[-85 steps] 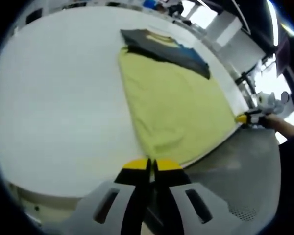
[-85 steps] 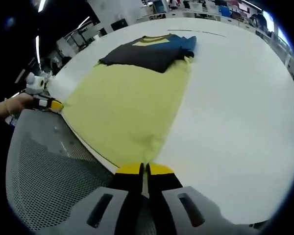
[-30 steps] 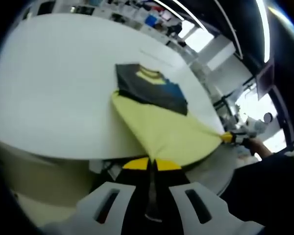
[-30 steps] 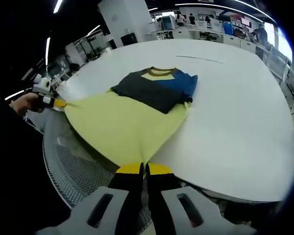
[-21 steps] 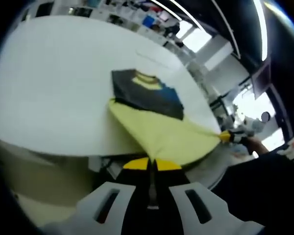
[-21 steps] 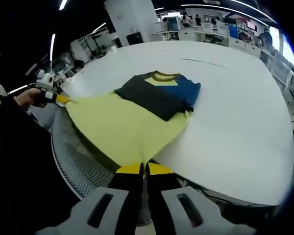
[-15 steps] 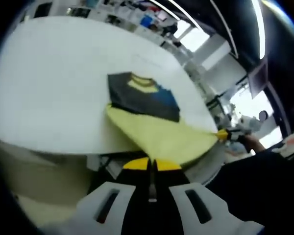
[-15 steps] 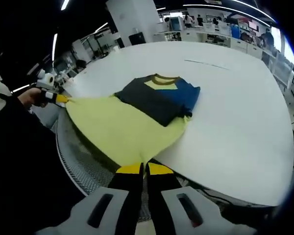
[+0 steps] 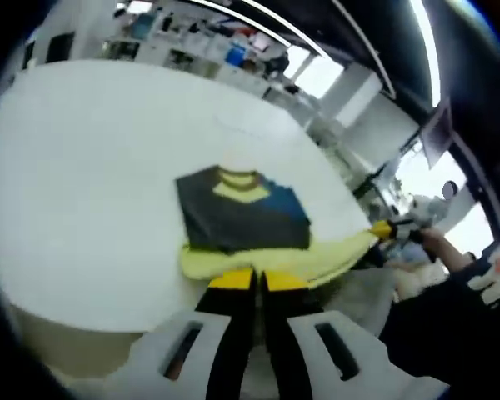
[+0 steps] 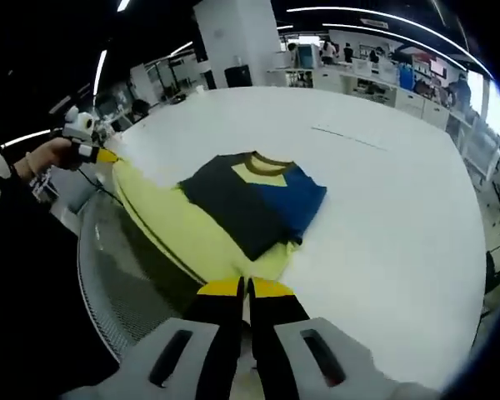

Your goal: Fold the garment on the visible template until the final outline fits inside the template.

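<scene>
table (image 10: 400, 208): broad, white, smooth, rounded edge | garment (image 10: 233, 208): soft knit, yellow body, dark-and-blue folded upper part lying flat on table, yellow hem lifted off near edge | left gripper (image 9: 257, 279): yellow-tipped jaws pinched on hem corner | right gripper (image 10: 247, 287): yellow-tipped jaws pinched on opposite hem corner

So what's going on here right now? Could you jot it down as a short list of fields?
Setting: large white table in an open room
Garment: T-shirt, yellow body, dark and blue top part folded over it
Left gripper: fingers shut on the shirt's yellow hem
Right gripper: fingers shut on the hem at the other corner
Hem: lifted and stretched between the two grippers near the table's edge
Template: no outline can be made out
Fold: not finished, the yellow part hangs past the dark part
</scene>
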A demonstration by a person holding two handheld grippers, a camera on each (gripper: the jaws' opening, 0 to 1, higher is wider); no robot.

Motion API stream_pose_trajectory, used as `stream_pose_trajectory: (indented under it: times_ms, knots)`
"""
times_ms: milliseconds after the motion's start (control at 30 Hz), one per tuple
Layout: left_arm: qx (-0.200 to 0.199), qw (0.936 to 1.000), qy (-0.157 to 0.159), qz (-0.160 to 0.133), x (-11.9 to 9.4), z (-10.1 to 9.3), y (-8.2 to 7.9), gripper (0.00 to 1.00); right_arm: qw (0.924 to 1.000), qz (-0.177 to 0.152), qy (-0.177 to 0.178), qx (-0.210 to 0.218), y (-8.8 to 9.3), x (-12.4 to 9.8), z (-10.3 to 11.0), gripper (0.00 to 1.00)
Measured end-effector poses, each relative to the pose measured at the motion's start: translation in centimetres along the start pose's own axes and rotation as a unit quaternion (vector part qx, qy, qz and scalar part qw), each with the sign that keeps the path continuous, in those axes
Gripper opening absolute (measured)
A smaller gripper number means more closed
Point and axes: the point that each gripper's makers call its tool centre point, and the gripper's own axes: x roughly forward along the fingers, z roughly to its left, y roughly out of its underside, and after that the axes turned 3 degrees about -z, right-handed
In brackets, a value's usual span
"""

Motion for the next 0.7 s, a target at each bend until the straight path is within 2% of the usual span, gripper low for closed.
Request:
stream_pose_trajectory:
  times_ms: [167, 300, 467, 700]
  knots:
    - [0.013, 0.9999, -0.004, -0.007, 1.8, 1.0, -2.1, 0.00, 0.9998, -0.005, 0.008, -0.015, -2.2, 1.4, -2.4, 0.03]
    - [0.013, 0.9998, -0.007, -0.012, 2.8, 2.0, -3.4, 0.00, 0.9998, -0.004, 0.007, -0.020, -3.0, 2.4, -3.5, 0.03]
    - [0.002, 0.9998, -0.010, -0.015, 4.0, 3.1, -4.3, 0.00, 0.9999, -0.009, 0.004, -0.012, -4.0, 3.6, -4.7, 0.03]
    - [0.006, 0.9999, -0.012, -0.007, 5.6, 4.5, -5.5, 0.00, 0.9999, -0.008, 0.006, -0.009, -4.9, 5.2, -6.1, 0.03]
